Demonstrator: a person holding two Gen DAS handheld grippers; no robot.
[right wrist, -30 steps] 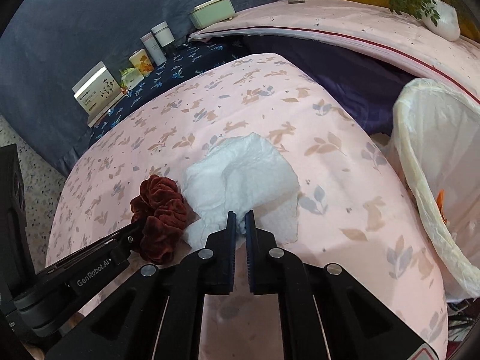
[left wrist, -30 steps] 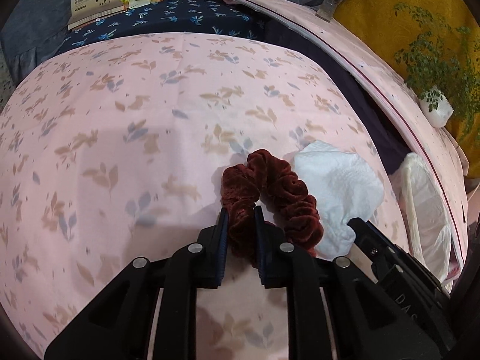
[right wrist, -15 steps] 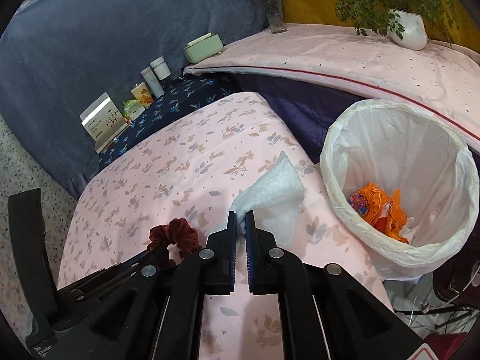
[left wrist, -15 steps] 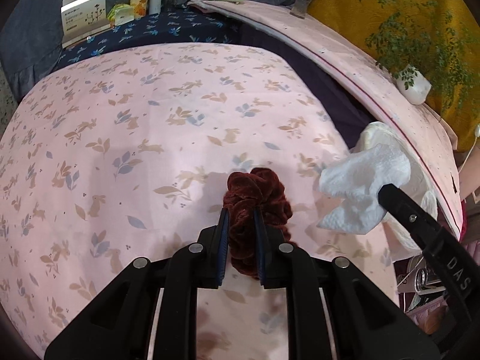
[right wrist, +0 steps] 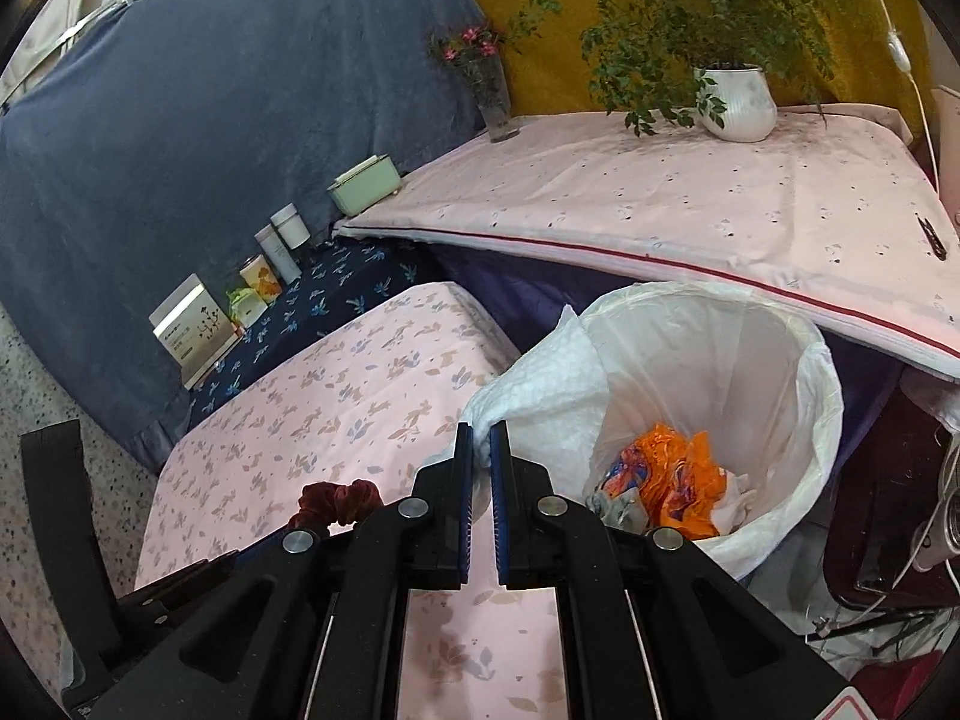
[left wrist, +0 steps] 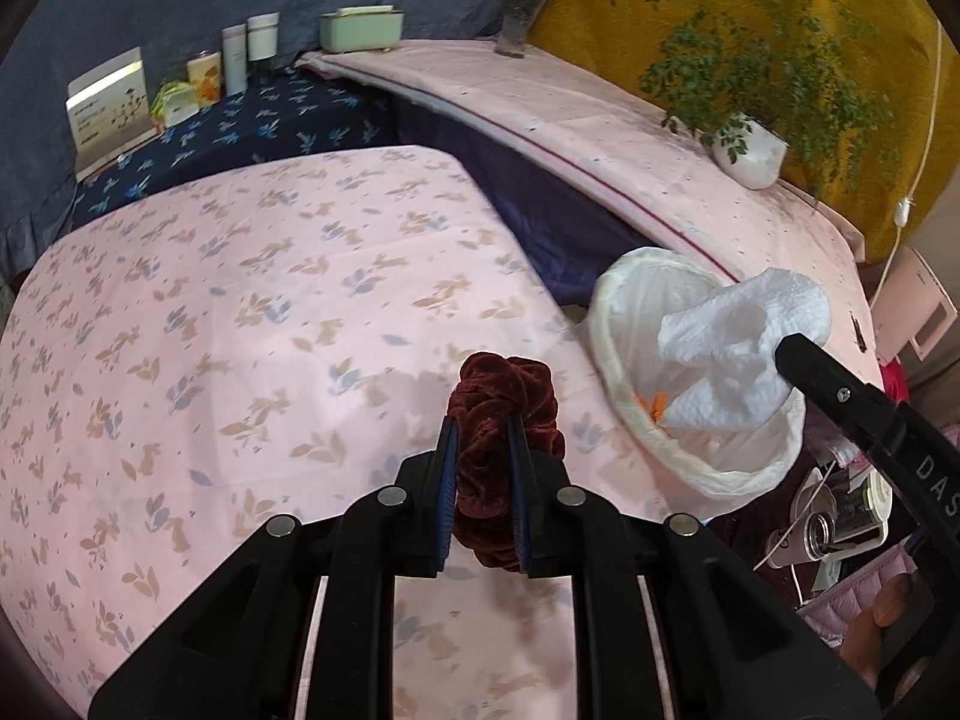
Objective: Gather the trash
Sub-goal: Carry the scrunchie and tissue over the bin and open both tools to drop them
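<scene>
Two tools clamped, left tool (left wrist: 483, 456) gripping scrunchie (left wrist: 504, 396), right tool (right wrist: 480, 450) pinching tissue (right wrist: 540, 396) beside bin (right wrist: 828, 396)

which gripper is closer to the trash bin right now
Right. The right gripper, shut on the white paper towel, holds it at the trash bin rim. The left gripper, shut on the red scrunchie, is over the pink tablecloth beside the bin.

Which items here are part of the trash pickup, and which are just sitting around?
Part of the job:
- white tissue, held in the right gripper
- dark red scrunchie, held in the left gripper
- lined bin with orange wrapper

Just lying about:
- potted plant
- flower vase
- green box
- bottles
</scene>
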